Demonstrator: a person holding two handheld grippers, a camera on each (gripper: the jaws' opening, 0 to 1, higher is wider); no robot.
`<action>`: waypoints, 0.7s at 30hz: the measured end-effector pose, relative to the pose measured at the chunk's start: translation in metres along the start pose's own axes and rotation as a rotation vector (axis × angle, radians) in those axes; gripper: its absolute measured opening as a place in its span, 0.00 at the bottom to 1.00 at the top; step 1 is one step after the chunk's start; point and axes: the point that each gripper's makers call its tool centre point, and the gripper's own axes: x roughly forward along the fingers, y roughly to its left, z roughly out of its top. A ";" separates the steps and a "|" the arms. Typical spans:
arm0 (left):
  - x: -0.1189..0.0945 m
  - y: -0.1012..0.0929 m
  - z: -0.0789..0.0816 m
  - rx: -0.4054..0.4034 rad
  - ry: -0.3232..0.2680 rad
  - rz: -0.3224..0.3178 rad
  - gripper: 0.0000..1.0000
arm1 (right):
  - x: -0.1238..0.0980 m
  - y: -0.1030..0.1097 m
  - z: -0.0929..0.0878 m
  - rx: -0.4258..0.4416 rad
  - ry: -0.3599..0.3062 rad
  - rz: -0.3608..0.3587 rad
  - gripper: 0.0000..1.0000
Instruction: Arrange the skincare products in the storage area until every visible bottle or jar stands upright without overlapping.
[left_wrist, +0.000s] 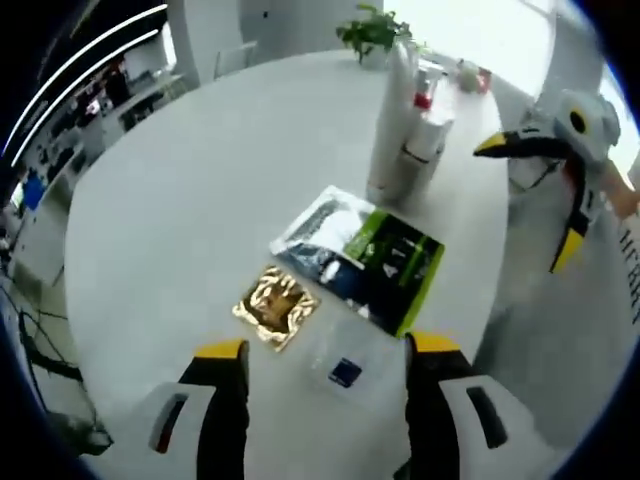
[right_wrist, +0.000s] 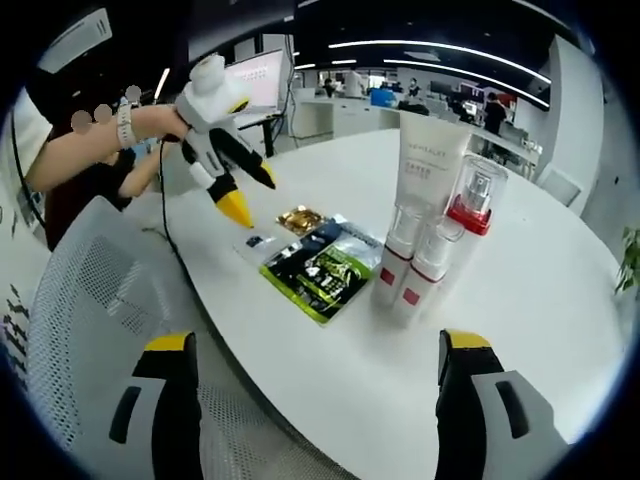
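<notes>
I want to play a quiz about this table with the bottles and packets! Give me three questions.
1. True or false: the tall white tube stands upright on the white table.
2. What colour is the cap on the clear bottle? A) blue B) red C) green
3. Fill in: the small shiny packet beside the green and black packet is ____ coloured.

Key: 1 true. 2 B. 3 gold.

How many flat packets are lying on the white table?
4: a gold packet, a small clear one beside it, a silvery-white one, and a green-and-black one overlapping it. More may hide underneath.
</notes>
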 end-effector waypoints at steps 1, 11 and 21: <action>-0.002 -0.001 -0.001 -0.011 -0.009 0.005 0.60 | 0.000 -0.001 0.000 0.003 0.000 -0.002 1.00; -0.033 -0.006 0.014 -0.075 -0.247 0.113 0.68 | -0.006 -0.009 0.000 0.043 -0.001 -0.027 1.00; -0.053 -0.024 0.023 -0.180 -0.435 0.140 0.79 | -0.008 -0.016 0.010 0.049 -0.019 -0.057 1.00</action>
